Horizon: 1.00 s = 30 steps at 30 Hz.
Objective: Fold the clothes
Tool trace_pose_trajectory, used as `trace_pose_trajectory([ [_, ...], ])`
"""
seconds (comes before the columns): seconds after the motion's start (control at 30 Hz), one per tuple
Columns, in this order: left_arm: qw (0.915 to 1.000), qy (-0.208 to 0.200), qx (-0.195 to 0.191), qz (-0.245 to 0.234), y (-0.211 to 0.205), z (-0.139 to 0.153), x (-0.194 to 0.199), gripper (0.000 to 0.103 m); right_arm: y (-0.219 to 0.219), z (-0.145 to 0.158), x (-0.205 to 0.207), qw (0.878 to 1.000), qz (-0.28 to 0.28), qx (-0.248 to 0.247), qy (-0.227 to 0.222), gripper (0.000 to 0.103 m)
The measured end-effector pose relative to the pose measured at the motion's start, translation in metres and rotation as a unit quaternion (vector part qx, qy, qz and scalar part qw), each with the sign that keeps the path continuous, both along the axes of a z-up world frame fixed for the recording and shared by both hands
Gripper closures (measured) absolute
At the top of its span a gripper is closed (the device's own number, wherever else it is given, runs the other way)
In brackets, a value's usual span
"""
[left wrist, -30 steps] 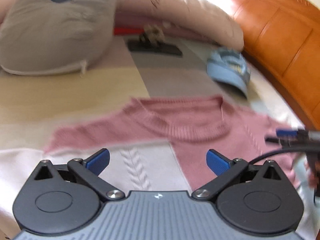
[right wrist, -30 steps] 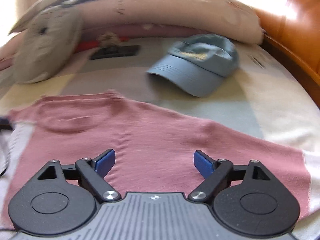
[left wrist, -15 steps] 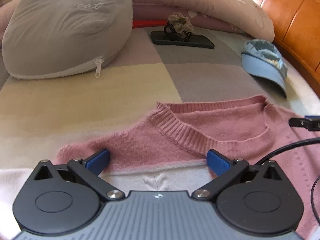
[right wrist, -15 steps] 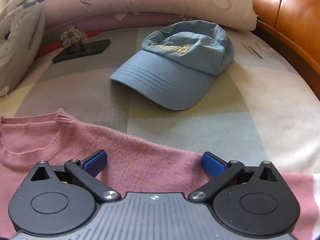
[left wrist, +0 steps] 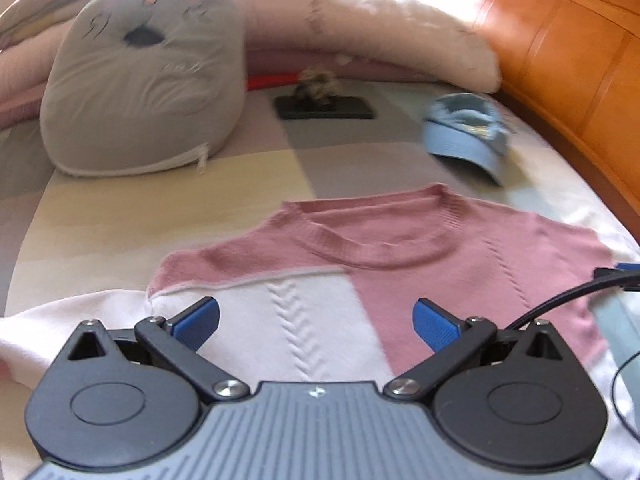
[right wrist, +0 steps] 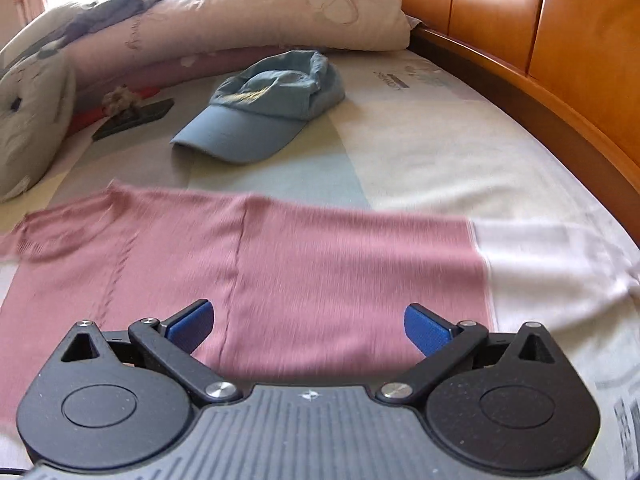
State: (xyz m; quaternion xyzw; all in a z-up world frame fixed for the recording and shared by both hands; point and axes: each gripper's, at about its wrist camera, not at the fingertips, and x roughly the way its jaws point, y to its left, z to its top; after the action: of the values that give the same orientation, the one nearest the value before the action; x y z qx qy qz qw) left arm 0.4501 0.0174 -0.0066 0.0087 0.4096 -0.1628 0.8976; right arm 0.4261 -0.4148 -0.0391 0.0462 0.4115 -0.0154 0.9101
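Pink-and-white knitted sweater lies released on the bed; both grippers' jaws, now open and empty, have probably backed off for the next fold.

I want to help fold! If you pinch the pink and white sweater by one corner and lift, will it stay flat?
Probably not. The sweater is soft knit lying limp on the bed, so it would likely droop and bunch. It looks light and unlikely to slip.

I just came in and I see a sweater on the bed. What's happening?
A person holds two grippers over a pink and white knitted sweater spread flat on the bed to fold it. The left gripper and the right gripper are both open, holding nothing. A blue cap lies further up the bed.
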Motion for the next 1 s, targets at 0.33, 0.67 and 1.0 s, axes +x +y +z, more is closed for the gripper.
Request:
trace_pose_trajectory([
  [0.33,0.9879,0.001,0.09,-0.126,0.008,0.002,-0.078,0.001,0.016,0.024,-0.052,0.999,0.014,0.01,-0.03,0.0],
  [0.67,0.9763,-0.005,0.058,-0.209,0.079,0.019,-0.107,0.001,0.028,0.037,-0.074,0.999,0.02,0.006,-0.037,0.0],
  [1.0,0.9954,-0.02,0.07,0.063,0.09,-0.011,-0.058,0.001,0.049,0.037,-0.072,0.998,0.043,0.017,-0.036,0.0],
])
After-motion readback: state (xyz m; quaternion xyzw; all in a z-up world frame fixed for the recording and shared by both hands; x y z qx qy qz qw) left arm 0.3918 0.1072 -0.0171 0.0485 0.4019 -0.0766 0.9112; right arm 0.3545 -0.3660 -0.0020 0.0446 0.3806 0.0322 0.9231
